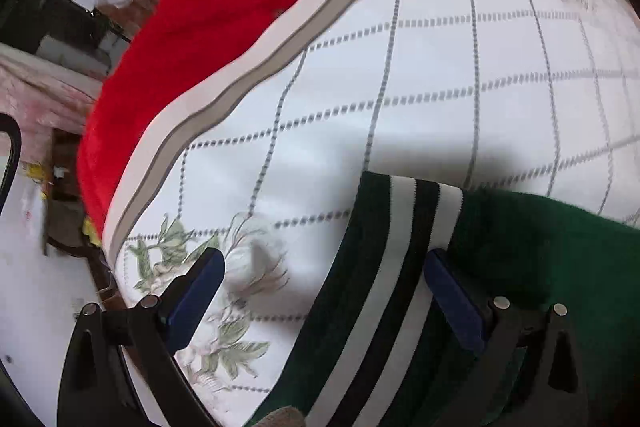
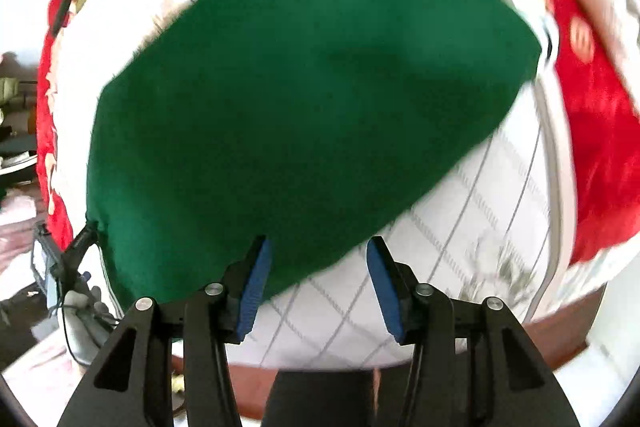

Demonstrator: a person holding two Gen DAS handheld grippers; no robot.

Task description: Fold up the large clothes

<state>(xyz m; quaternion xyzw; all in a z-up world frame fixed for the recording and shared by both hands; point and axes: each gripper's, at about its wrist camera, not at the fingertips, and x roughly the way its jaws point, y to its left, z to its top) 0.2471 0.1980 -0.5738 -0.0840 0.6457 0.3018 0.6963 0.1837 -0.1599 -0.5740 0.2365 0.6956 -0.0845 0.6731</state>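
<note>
Green garment (image 2: 304, 87) lay flat on white checked bedsheet (image 1: 440, 67), striped cuff (image 1: 392, 267) toward left gripper (image 1: 324, 291). Left jaws wide apart, gripping nothing. Right gripper (image 2: 318, 287) partly spread above garment's edge, empty.

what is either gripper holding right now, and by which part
Nothing. The left gripper stands open over the green sweater's striped hem; the right gripper is open above it.

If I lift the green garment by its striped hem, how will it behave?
Probably floppy: the green garment lies flat and soft on the bedsheet. It looks thick and fuzzy, so likely fairly heavy and grippy rather than slippery. The striped hem appears ribbed and may stretch when pulled.
</note>
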